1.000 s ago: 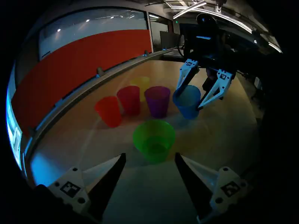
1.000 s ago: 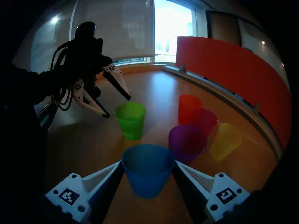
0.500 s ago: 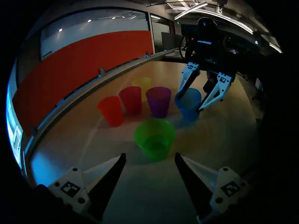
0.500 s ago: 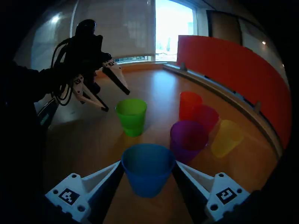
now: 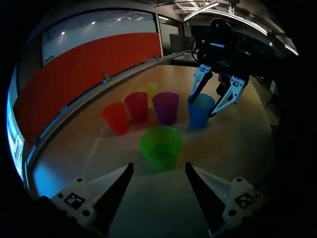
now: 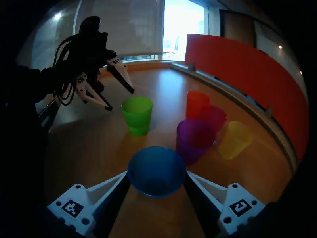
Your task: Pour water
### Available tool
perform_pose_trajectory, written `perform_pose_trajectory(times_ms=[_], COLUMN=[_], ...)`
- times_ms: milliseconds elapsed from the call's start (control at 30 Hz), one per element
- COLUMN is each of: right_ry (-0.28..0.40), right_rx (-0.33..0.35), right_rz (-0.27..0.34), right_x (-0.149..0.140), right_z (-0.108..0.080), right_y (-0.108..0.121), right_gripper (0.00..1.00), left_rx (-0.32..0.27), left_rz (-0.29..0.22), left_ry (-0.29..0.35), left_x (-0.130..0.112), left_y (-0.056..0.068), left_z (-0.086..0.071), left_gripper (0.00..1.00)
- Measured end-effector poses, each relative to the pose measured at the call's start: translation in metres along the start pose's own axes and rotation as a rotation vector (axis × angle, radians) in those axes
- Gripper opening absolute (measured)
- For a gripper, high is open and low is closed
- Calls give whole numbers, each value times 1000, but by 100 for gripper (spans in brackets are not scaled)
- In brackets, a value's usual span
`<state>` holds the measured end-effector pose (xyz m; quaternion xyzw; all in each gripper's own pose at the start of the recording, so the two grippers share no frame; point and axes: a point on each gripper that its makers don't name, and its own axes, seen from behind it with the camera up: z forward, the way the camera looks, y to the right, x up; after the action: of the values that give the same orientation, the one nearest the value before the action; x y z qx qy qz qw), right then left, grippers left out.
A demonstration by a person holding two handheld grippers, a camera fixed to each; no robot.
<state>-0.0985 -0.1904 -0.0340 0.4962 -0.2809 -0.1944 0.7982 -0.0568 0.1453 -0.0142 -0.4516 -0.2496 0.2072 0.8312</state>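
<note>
Blue cup (image 6: 157,171) is pinched upright in my right claw (image 6: 157,176), at or just off the tabletop (image 5: 237,135) beside the purple cup (image 5: 165,107), while my left claw (image 5: 158,164) hangs spread just short of the green cup (image 5: 161,146), so I judge the grasp done and pouring yet to come.

A pale wooden table (image 5: 241,135) runs up to a long red panel (image 5: 79,63), with a grey rail (image 5: 99,85) along its foot. Above the panel, glass (image 5: 99,27) reflects small lights. Strip lights (image 5: 202,8) cross the dark ceiling. A bright window (image 6: 184,27) stands beside a lowered blind (image 6: 123,27)
</note>
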Motion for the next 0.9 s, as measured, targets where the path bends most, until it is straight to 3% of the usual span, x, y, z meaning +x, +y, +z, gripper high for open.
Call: perform_pose_trajectory(times_ms=[500, 900], right_ry=[-19, -48], right_rx=[-9, -37], right_rz=[15, 19], right_x=[-8, -28], right_z=[-2, -16], right_y=[-1, 1], right_gripper=[98, 98], left_rx=[1, 27], left_rz=[1, -20], left_ry=[-5, -13], left_x=[-1, -9], left_y=[2, -1], left_z=[-1, -7], left_gripper=[97, 97])
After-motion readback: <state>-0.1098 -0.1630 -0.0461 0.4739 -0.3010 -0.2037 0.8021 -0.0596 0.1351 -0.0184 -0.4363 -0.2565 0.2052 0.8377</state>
